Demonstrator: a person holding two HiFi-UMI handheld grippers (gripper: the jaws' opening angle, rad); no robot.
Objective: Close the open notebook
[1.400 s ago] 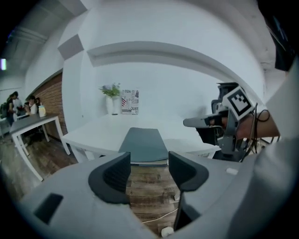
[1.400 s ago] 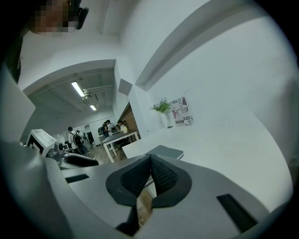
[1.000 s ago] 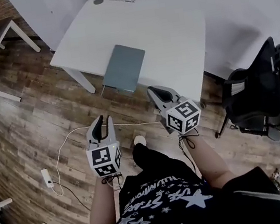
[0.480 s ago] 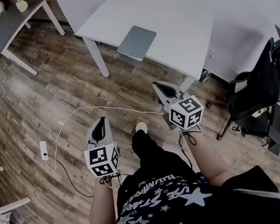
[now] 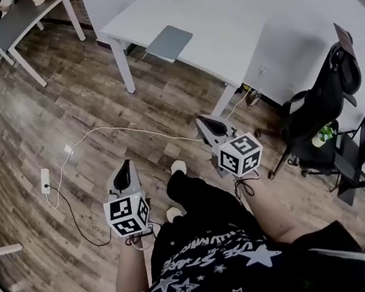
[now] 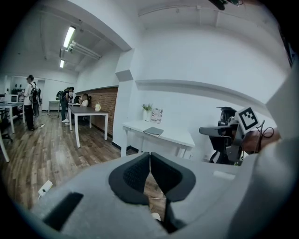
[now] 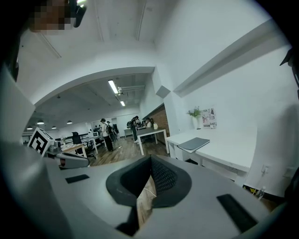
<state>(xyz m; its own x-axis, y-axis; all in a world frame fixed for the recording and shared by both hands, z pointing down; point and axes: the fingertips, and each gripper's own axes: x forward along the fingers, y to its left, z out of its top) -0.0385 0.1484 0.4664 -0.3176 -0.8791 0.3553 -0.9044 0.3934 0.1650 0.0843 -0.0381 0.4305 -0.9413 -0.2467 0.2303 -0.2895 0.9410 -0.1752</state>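
Note:
The grey notebook [image 5: 169,42] lies closed and flat near the front edge of the white table [image 5: 227,35]. It also shows far off in the left gripper view [image 6: 153,131] and the right gripper view [image 7: 194,144]. Both grippers hang over the wooden floor, well short of the table. My left gripper [image 5: 126,164] is shut with nothing between its fingers [image 6: 150,155]. The right gripper [image 5: 205,122] is likewise shut and empty [image 7: 150,158], a little nearer the table. Each gripper's marker cube shows in the other's view.
A black office chair [image 5: 318,113] stands to the right of the table. A power strip [image 5: 44,181] with a white cable [image 5: 118,128] lies on the floor to the left. A grey table [image 5: 18,20] stands at the far left, with people [image 6: 31,100] beyond it.
Both grippers have drawn back from the table, so the table and notebook now sit farther off at the top. The left jaws, slightly apart a second ago, have closed.

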